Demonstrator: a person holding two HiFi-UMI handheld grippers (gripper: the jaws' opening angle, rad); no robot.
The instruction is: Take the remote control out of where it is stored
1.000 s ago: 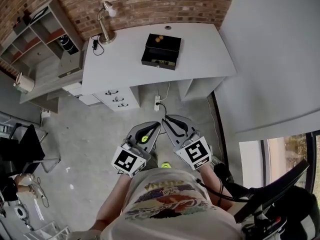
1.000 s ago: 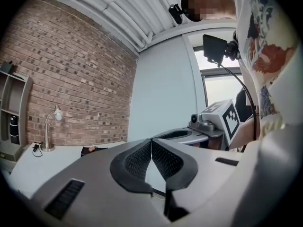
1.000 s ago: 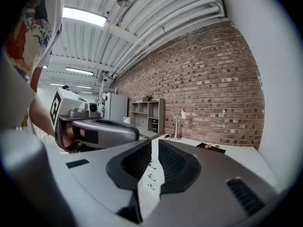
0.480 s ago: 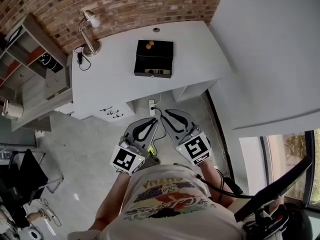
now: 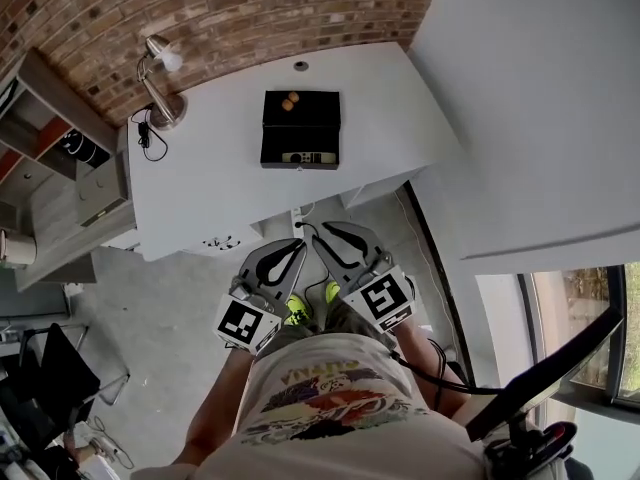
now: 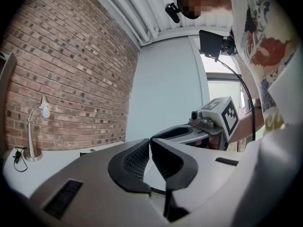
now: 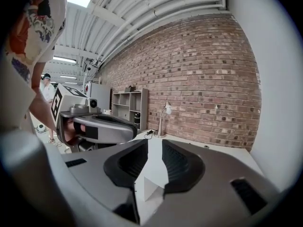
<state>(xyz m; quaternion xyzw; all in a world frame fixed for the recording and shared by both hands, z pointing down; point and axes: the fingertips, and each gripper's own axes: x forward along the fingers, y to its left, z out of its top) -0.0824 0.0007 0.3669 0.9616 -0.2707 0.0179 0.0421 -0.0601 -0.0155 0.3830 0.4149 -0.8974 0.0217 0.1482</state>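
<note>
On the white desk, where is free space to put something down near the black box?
The desk is bare right of the black box, up to its edge, and between the box and the lamp. It is crowded only at the lamp's corner, where a cable lies.

1. We see a white desk [image 5: 220,173] standing against a brick wall [image 5: 220,8].
2. We find a desk lamp [image 5: 153,86] upright at its far left corner, with a black plug [image 5: 143,133] just beside the base.
3. We note grey shelves [image 5: 55,118] left of the desk.
</note>
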